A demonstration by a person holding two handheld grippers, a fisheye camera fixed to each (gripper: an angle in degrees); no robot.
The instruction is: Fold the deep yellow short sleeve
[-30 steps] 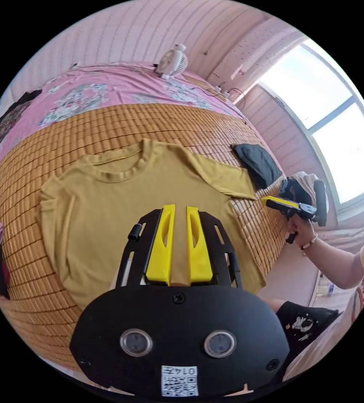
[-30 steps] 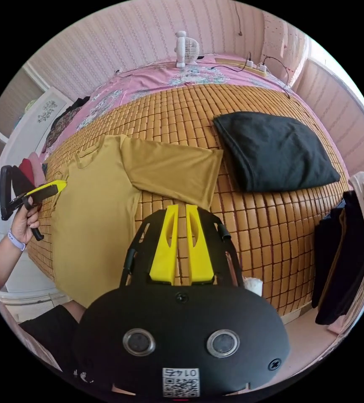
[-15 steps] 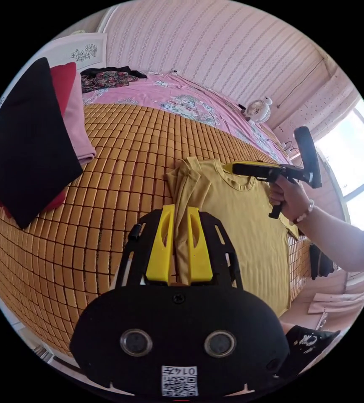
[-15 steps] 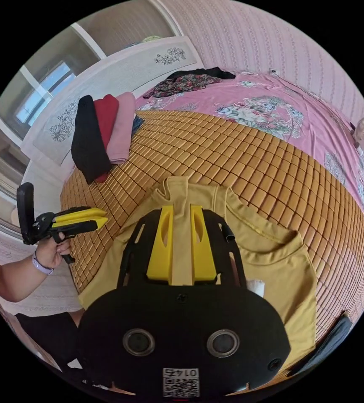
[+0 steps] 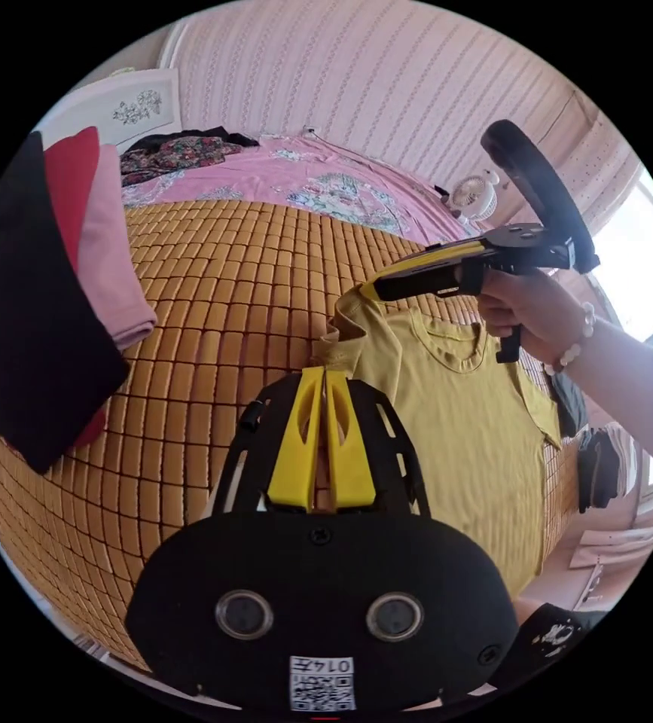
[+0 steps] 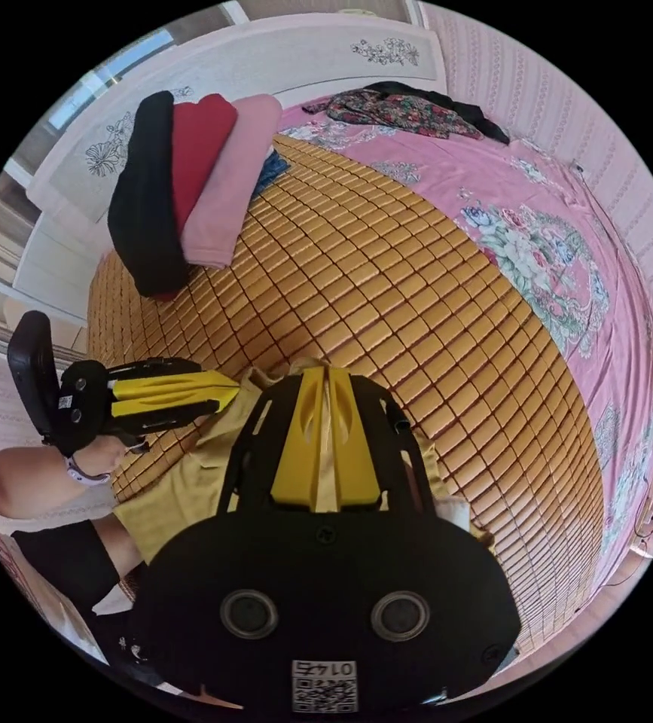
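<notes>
Left gripper [image 5: 324,374] sits low and near, its yellow jaws drawn together and pinching the bunched left shoulder edge of the deep yellow short sleeve shirt [image 5: 454,429], which lies flat on the bamboo mat [image 5: 228,301] and runs off to the right. In the left gripper view the right gripper [image 5: 375,288] comes in from the right, held in a hand [image 5: 529,309] with a bead bracelet, forearm angled down from the far right; its jaws look pressed together on the raised shoulder fold just beyond the left gripper's tips. Both grippers hold the same lifted edge, close beside each other.

In the right gripper view the left gripper [image 6: 228,393] enters from the left, wrist [image 6: 85,471] banded, jaws together at the shirt's edge [image 6: 190,474]. The right gripper [image 6: 326,376] has its jaws closed, with yellow cloth showing between them.

A stack of folded clothes [image 5: 47,286] (black, red, pink) sits far left on the mat in both views. The left gripper view adds the small fan [image 5: 473,197], the window and the shirt's neckline; the right gripper view adds the floral pink sheet [image 6: 552,248] and the white headboard [image 6: 213,68].
</notes>
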